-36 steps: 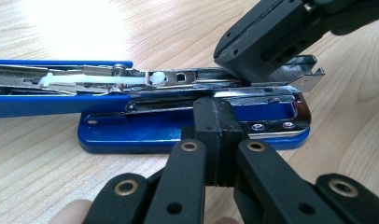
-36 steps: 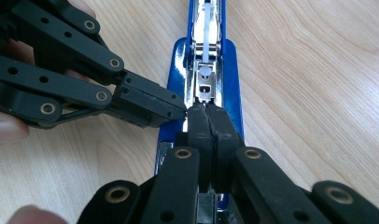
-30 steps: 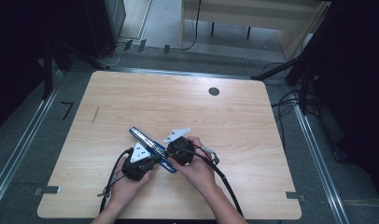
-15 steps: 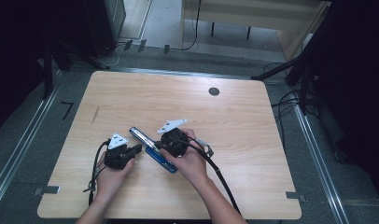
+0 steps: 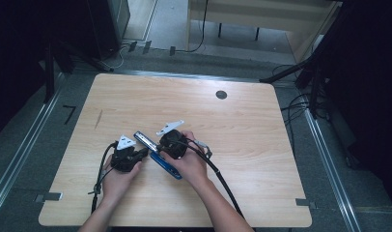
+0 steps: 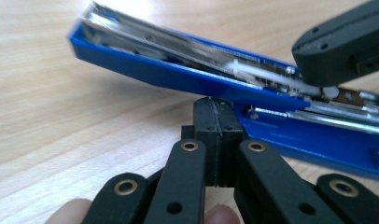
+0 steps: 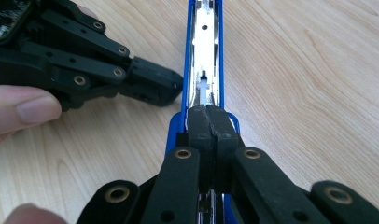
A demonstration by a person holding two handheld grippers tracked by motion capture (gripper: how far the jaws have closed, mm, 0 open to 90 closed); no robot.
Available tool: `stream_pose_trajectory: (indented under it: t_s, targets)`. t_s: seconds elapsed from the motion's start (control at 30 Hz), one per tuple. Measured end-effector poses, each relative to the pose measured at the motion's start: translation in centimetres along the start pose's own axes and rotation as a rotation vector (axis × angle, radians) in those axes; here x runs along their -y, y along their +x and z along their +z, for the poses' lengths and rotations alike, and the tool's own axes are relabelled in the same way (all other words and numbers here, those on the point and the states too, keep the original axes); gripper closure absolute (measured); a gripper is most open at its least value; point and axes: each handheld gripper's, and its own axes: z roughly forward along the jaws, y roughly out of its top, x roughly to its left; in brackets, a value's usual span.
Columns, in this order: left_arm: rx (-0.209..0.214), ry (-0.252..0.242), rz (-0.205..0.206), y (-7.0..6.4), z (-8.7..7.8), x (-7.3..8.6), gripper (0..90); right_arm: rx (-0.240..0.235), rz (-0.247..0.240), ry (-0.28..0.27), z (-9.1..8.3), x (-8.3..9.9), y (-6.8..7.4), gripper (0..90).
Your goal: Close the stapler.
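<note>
Wooden table [image 5: 136,96], dim room; blue stapler [image 5: 166,165] lower centre, opened; right gripper [image 5: 161,145] jaws closed, pressing its magazine; left gripper [image 6: 217,140] jaws closed, empty, beside base; step judged: reloading; next calls for steady base.
</note>
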Motion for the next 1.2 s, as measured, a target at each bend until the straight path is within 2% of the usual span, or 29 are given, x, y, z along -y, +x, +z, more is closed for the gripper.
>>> stream_pose_trajectory:
  t_s: [0.17, 0.33, 0.57, 0.83, 1.03, 1.2]
  targets:
    - [-0.005, -0.002, -0.013, 0.1, 0.0, 0.0, 90.0, 0.005, 0.008, 0.004, 0.2, -0.2, 0.0, 90.0]
    - [-0.013, -0.004, -0.008, 0.1, 0.0, -0.1, 90.0, 0.007, -0.003, 0.006, 0.3, -0.4, 0.0, 90.0]
    - [-0.018, -0.001, 0.019, -0.1, 0.2, -0.2, 90.0, 0.004, -0.004, 0.010, 0.3, -0.5, 0.1, 90.0]
    - [-0.017, -0.002, 0.027, -0.3, 0.1, -0.1, 90.0, 0.006, -0.010, 0.012, 0.5, -0.8, 0.2, 90.0]
    - [-0.032, -0.028, 0.037, -0.4, 0.0, -0.1, 90.0, 0.011, -0.017, 0.015, 0.5, -0.9, 0.4, 90.0]
    - [-0.027, -0.044, 0.049, -0.6, 0.0, -0.1, 90.0, 0.016, -0.030, 0.004, 0.3, -1.0, 0.5, 90.0]
